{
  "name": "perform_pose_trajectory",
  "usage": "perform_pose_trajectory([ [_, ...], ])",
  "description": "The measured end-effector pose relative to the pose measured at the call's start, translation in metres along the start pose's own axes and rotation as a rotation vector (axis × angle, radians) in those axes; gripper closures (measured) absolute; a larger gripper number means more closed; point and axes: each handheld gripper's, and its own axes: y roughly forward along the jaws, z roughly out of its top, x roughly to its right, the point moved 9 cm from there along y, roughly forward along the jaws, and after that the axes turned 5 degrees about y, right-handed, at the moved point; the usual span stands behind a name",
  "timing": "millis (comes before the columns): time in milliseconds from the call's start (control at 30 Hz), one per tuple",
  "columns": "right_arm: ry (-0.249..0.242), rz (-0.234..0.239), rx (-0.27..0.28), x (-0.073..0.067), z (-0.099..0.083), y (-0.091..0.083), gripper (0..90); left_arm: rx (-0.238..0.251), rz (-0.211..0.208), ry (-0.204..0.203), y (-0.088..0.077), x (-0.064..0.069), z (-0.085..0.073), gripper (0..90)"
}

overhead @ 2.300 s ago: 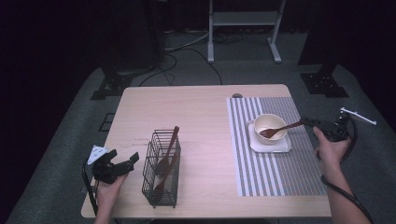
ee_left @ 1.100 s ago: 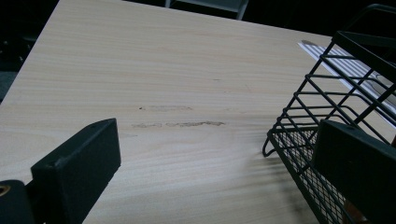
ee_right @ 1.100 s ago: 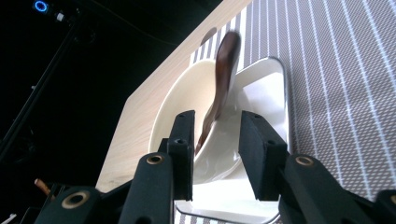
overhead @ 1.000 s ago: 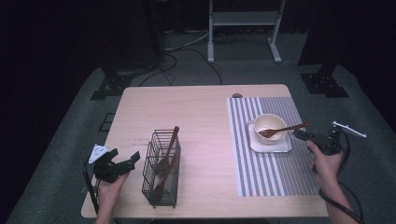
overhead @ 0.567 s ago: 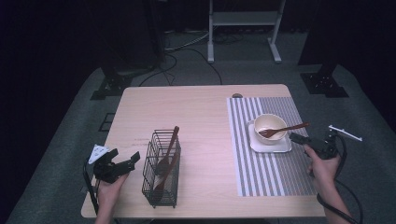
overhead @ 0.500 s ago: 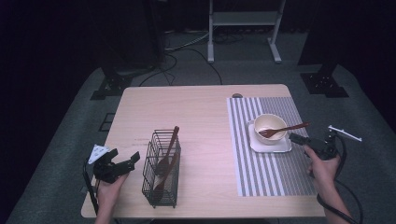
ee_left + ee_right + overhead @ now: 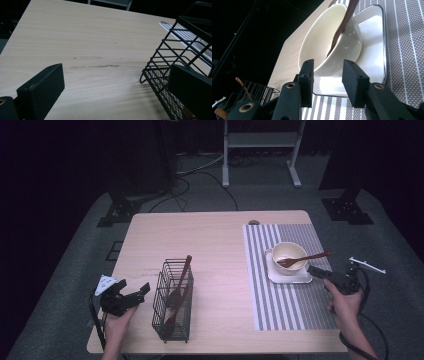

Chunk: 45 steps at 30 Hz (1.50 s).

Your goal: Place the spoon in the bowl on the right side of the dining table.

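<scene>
A cream bowl [image 7: 289, 254] [image 7: 322, 42] stands on a white square plate [image 7: 290, 275] [image 7: 372, 45] on the striped placemat [image 7: 285, 305] [image 7: 407, 50]. A wooden fork [image 7: 306, 259] [image 7: 342, 25] rests in the bowl, its handle pointing right. My right gripper [image 7: 314, 270] [image 7: 328, 65] sits low beside the plate, aimed at the bowl; its jaws have just been opening and nothing is between them. A black wire basket [image 7: 172, 302] [image 7: 175, 57] holds wooden utensils [image 7: 182, 275]. My left gripper [image 7: 134, 287] [image 7: 116, 72] stands wide open and empty just left of the basket.
The wooden table [image 7: 200, 240] [image 7: 87, 37] has bare room between the basket and the placemat. A small dark object [image 7: 254, 222] lies at the far edge. A white-framed stand [image 7: 260, 150] and cables are on the floor behind the table.
My right gripper has drawn back from the fork's handle, toward the near edge and a little left, and its jaws have spread. The fork stays in the bowl. The left gripper has not moved.
</scene>
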Motion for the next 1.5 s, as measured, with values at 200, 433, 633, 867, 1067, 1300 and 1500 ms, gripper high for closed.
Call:
perform_pose_trajectory([
  [200, -0.007, 0.000, -0.007, 0.000, -0.005, -0.001, 60.0, 0.001, 0.000, 0.002, 0.000, 0.000, 0.000, 0.2],
  [433, -0.020, 0.005, -0.022, -0.003, -0.015, -0.001, 58.9, 0.000, 0.001, 0.001, 0.000, 0.000, 0.000, 0.2],
  [633, -0.029, 0.010, -0.027, -0.005, -0.020, -0.002, 58.0, 0.001, 0.001, 0.003, 0.000, 0.000, 0.000, 0.2],
  [867, -0.053, 0.005, -0.039, -0.007, -0.028, -0.002, 55.6, 0.001, 0.002, 0.003, 0.000, 0.000, 0.000, 0.2],
  [1067, -0.074, 0.004, -0.048, -0.010, -0.035, -0.002, 52.2, 0.002, 0.001, 0.003, 0.000, 0.000, 0.000, 0.2],
  [1300, -0.110, 0.001, -0.069, -0.014, -0.045, -0.001, 46.0, 0.003, 0.002, 0.003, 0.000, 0.000, 0.000, 0.2],
  [1500, -0.126, 0.008, -0.087, -0.020, -0.052, 0.000, 41.4, 0.004, 0.002, 0.002, -0.001, 0.000, 0.000, 0.2],
])
